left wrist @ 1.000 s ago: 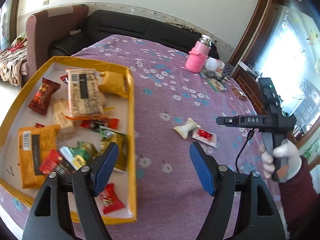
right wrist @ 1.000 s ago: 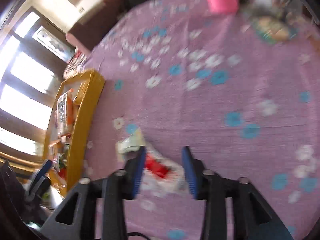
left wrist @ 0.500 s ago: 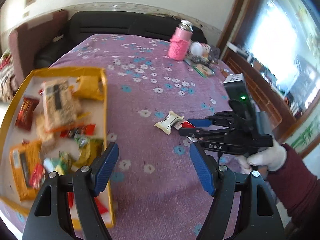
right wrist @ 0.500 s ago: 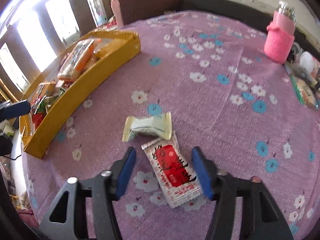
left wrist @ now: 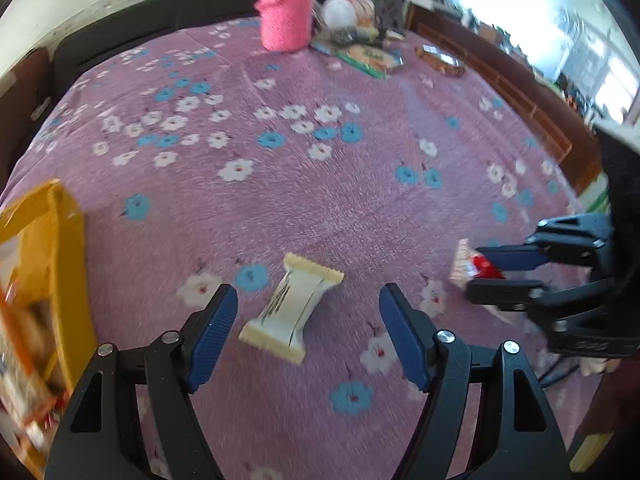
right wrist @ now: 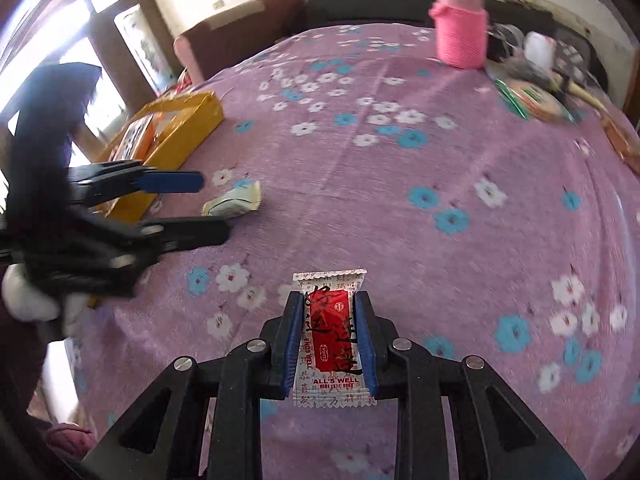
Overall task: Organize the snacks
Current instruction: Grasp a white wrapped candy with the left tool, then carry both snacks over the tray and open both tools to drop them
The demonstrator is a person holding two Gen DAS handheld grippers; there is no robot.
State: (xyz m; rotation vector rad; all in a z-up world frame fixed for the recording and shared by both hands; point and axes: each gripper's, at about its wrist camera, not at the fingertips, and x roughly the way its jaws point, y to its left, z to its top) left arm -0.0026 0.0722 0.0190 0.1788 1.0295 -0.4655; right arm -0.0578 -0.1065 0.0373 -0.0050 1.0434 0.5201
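My right gripper [right wrist: 329,322] is shut on a red-and-white snack packet [right wrist: 330,336] on the purple flowered tablecloth; it also shows in the left wrist view [left wrist: 486,276] with the packet [left wrist: 466,266]. My left gripper [left wrist: 308,322] is open, its blue pads either side of a cream snack packet [left wrist: 292,308] lying on the cloth. The cream packet [right wrist: 234,202] and the left gripper [right wrist: 200,208] show in the right wrist view. The yellow tray [left wrist: 66,264] with several snacks is at the left.
A pink knitted bottle [left wrist: 286,20] stands at the table's far side, with a white jar [left wrist: 340,10], a green packet [left wrist: 368,56] and other small items beside it. A dark sofa [right wrist: 360,4] runs behind the table.
My right gripper has closed on the red-and-white packet. My left gripper has moved right, away from the tray, and now straddles the cream packet.
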